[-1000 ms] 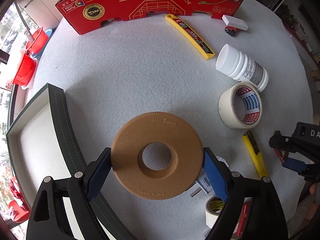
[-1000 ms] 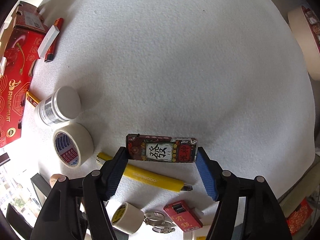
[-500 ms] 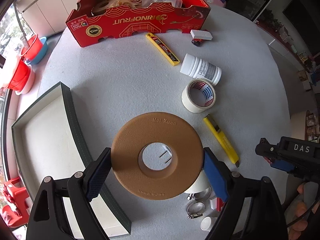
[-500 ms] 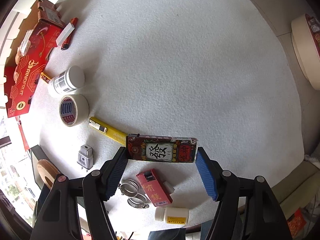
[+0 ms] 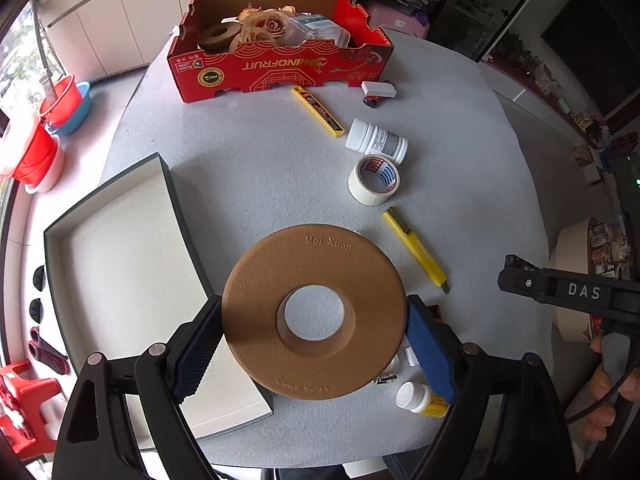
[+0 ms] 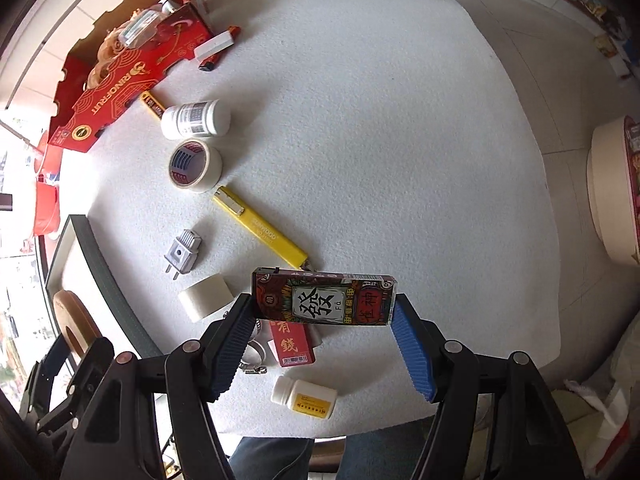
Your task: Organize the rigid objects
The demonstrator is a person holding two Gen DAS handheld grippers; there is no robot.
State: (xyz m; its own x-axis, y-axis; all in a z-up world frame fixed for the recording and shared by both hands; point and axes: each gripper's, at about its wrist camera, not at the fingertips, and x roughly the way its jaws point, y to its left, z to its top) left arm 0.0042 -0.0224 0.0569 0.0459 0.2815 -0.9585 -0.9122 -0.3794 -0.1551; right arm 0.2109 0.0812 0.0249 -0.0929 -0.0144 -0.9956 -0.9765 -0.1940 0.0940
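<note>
Both tools are loaded, likely for sorting: the left tool clamps a tan ring just beside the open box, the right tool grips a patterned pack above the desk, well apart from that box.

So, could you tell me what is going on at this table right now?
A person is sorting loose items with a handheld gripper in each hand. The left gripper is clamped on a tan ring-shaped disc, held above the table beside an empty green-edged tray. The right gripper holds a patterned card box by its ends. Tape, bottles, yellow cutters and a plug adapter lie on the table, and a red cardboard box at the far side already holds some items.
</note>
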